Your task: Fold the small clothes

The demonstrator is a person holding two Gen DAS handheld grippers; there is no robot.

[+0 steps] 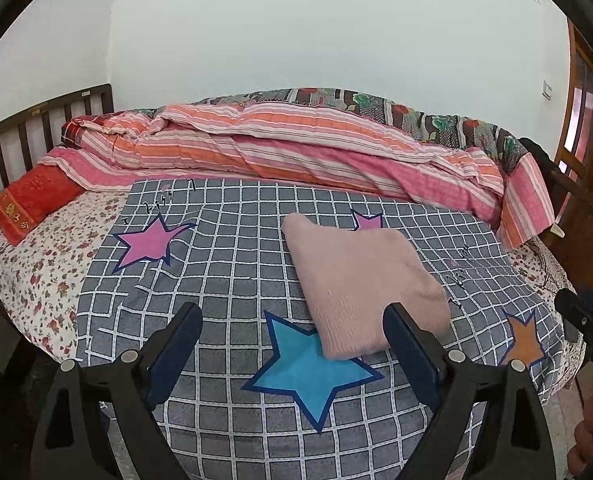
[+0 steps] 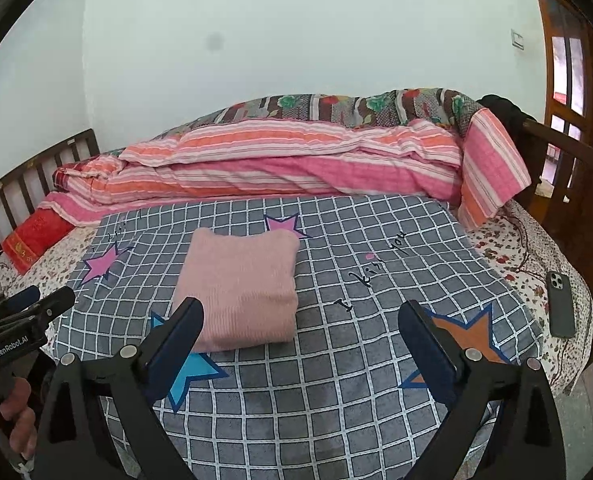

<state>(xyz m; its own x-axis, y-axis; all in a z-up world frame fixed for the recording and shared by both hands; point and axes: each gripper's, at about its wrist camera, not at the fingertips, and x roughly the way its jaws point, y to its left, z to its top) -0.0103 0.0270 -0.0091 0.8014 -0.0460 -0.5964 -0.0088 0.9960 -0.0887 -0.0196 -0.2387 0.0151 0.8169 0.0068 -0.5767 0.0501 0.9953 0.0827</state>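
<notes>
the pink knit garment sits folded into a neat square on the grey checked blanket, its near edge overlapping the tip of the blue star, its far corner touching a small pink star. left tool hangs above the blanket with its jaws spread wide and nothing between them; its right finger crosses in front of the garment's near corner in this view, whether it touches i can't tell. right tool likewise wide open and empty, the garment just beyond its left finger. plenty of bare checked blanket around the fold: a broad strip to the left toward the big pink star, another to the right toward the orange star. behind, the striped quilt walls off the far edge (rolled up along the bed). a phone lies on the floral sheet near the bed's right edge, well apart from the garment. a red pillow sits by the slatted headboard.
</notes>
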